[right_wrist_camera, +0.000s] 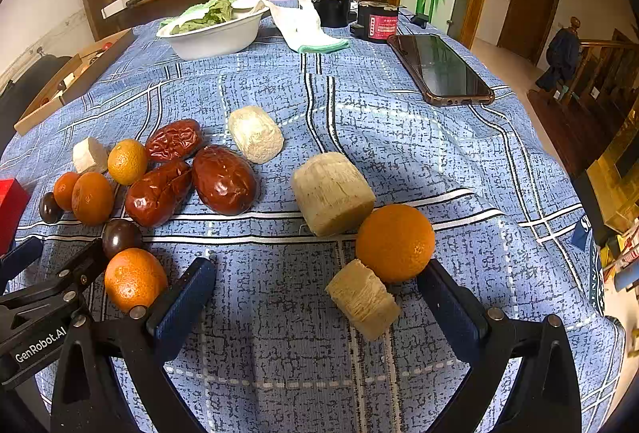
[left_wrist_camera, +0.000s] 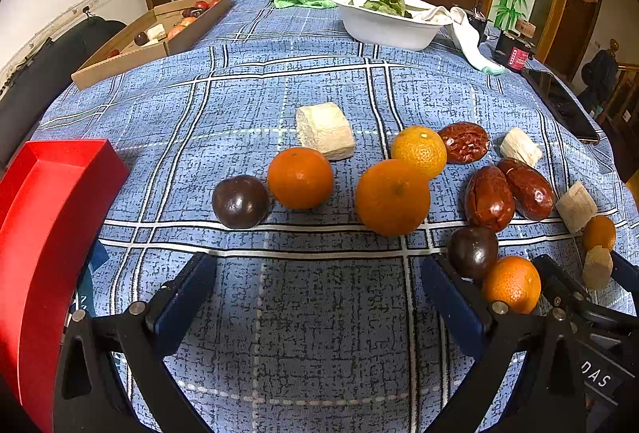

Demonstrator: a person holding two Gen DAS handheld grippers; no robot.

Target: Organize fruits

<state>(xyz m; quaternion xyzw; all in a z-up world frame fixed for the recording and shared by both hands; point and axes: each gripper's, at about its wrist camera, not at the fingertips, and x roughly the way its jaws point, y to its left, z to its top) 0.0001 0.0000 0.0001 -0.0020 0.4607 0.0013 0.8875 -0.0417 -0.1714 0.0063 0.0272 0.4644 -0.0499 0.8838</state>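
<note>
While both jaws gape empty, fruits (left_wrist_camera: 300,178) loose on tablecloth (left_wrist_camera: 303,333)

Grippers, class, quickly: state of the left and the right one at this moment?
Left gripper: open, holding nothing, jaws wide over bare tablecloth.
Right gripper: open, holding nothing; a pale cut chunk lies between its jaws, ungripped.

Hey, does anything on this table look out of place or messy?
Yes. A phone lies on the tablecloth among the food, and a white cloth hangs crumpled over the white bowl's rim. No fruit looks spilled or damaged.
</note>
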